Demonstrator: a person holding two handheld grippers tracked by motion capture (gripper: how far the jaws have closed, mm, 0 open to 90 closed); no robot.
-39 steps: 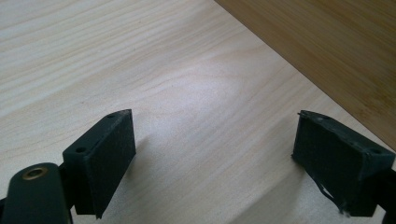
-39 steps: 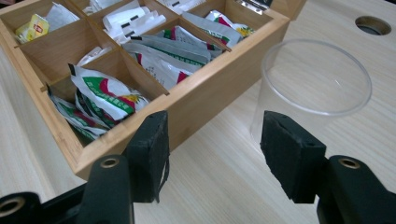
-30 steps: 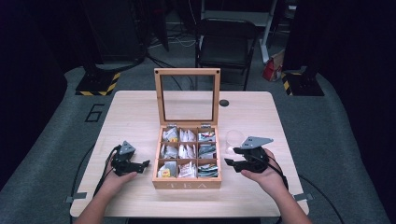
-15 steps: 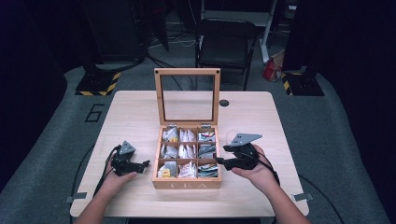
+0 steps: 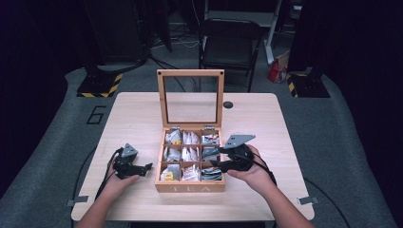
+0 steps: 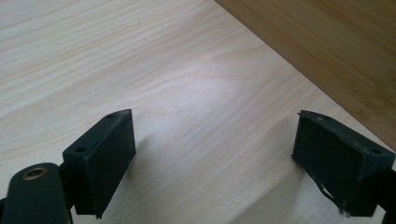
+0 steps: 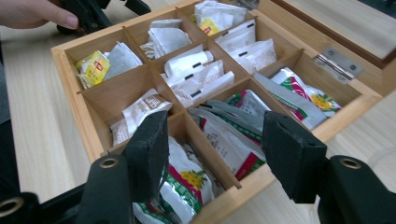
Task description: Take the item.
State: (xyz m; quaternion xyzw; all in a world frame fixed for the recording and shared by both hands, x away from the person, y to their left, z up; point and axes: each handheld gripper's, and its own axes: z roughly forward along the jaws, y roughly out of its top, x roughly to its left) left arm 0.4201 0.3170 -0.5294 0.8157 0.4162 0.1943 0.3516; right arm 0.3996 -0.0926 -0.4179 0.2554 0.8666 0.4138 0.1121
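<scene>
A wooden tea box (image 5: 190,187) stands in the middle of the table, its glass lid (image 5: 190,72) raised upright at the back. Its compartments hold tea bags: white packets (image 7: 196,74) in the middle, green and red packets (image 7: 233,140) on the right side, a yellow bag (image 7: 93,65) at the far corner. My right gripper (image 5: 216,159) (image 7: 215,144) hovers open over the box's right edge, nothing between its pads. My left gripper (image 5: 146,167) (image 6: 215,149) rests open on the table just left of the box, over bare wood.
The light wooden table (image 5: 266,123) has free room left, right and behind the box. A small black round spot (image 5: 228,104) lies by the lid's right side. A black chair (image 5: 230,42) stands beyond the table's far edge.
My right gripper has moved left from the table beside the box to over the box's right column. The left gripper has stayed in place.
</scene>
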